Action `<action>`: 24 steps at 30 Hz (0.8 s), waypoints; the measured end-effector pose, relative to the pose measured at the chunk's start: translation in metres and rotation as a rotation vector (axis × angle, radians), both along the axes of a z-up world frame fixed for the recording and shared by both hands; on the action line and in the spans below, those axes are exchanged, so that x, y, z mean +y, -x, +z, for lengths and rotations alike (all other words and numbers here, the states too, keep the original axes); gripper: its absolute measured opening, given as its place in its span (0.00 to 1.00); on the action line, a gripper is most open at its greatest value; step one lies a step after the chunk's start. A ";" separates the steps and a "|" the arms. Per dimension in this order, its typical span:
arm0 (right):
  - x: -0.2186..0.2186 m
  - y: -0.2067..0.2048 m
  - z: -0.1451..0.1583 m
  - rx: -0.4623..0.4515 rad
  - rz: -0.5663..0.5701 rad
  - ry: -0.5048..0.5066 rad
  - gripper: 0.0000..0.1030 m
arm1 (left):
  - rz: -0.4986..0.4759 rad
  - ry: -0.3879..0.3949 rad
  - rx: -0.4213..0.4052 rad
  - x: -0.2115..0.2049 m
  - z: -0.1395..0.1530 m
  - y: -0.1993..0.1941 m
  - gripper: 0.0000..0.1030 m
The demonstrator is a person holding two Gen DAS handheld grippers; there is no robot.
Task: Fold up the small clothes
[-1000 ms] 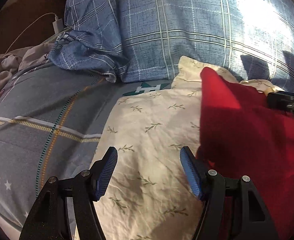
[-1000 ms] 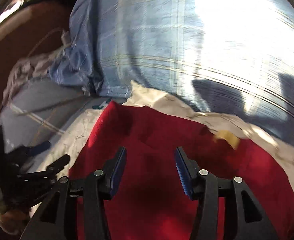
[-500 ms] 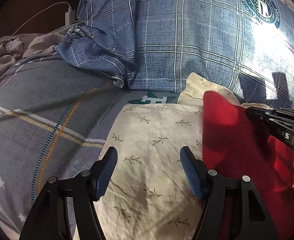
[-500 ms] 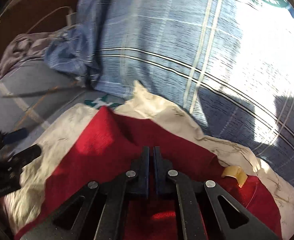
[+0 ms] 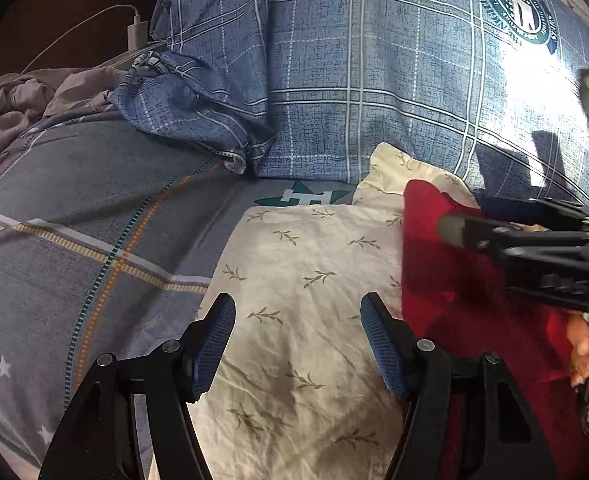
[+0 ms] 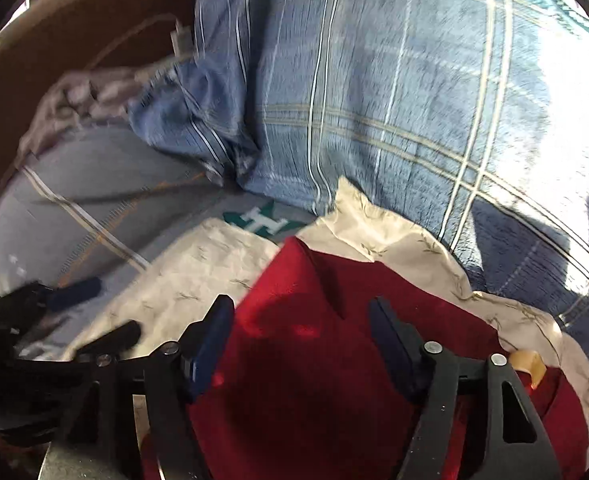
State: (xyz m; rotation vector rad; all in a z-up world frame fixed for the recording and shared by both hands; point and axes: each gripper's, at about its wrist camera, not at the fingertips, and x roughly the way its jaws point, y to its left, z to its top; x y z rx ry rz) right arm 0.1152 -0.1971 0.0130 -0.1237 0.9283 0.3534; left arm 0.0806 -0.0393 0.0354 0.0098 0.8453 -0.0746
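A red garment (image 5: 474, 320) lies on a cream cloth with a leaf print (image 5: 302, 264) on the bed. My left gripper (image 5: 298, 344) is open above the cream cloth, just left of the red edge, with nothing between its pads. In the right wrist view my right gripper (image 6: 300, 344) hovers over the red garment (image 6: 314, 380) near its raised far corner; its jaws are opening and do not pinch the cloth. A tan label (image 6: 528, 362) sits on the red fabric at the right. The right gripper (image 5: 470, 216) shows from the side in the left view.
A blue plaid pillow (image 5: 374, 80) rises behind the cloths. A grey patterned bedsheet (image 5: 74, 220) spreads to the left, with a crumpled grey garment (image 5: 14, 100) and a white charger with cable (image 5: 136, 34) at the far left. A person's hand (image 5: 586, 344) grips the right tool.
The right gripper shut half a second ago and has opened again, sliding left over the red garment. The left gripper has stayed open and almost still.
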 end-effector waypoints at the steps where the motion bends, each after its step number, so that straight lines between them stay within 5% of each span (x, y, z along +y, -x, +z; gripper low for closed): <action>1: 0.003 -0.005 -0.007 0.025 0.004 0.002 0.29 | 0.009 0.003 0.003 0.003 0.000 -0.001 0.63; 2: 0.007 -0.012 -0.016 0.070 0.015 -0.013 0.04 | 0.014 0.006 0.003 0.004 0.001 -0.001 0.63; 11: 0.032 -0.029 -0.026 0.038 -0.031 -0.075 0.04 | 0.033 0.048 -0.033 0.008 0.009 -0.001 0.63; 14: 0.026 -0.021 -0.020 0.029 -0.049 -0.109 0.14 | 0.019 0.048 -0.031 0.006 0.008 0.000 0.63; 17: -0.002 0.011 0.003 0.002 -0.093 -0.151 0.45 | -0.005 0.075 -0.045 0.004 0.013 0.002 0.63; 18: -0.012 0.024 0.009 -0.017 -0.116 -0.131 0.48 | -0.018 0.082 -0.050 0.002 0.014 0.004 0.63; 24: -0.092 0.112 0.013 -0.055 -0.313 0.070 0.48 | -0.096 0.113 -0.016 -0.014 0.007 0.007 0.63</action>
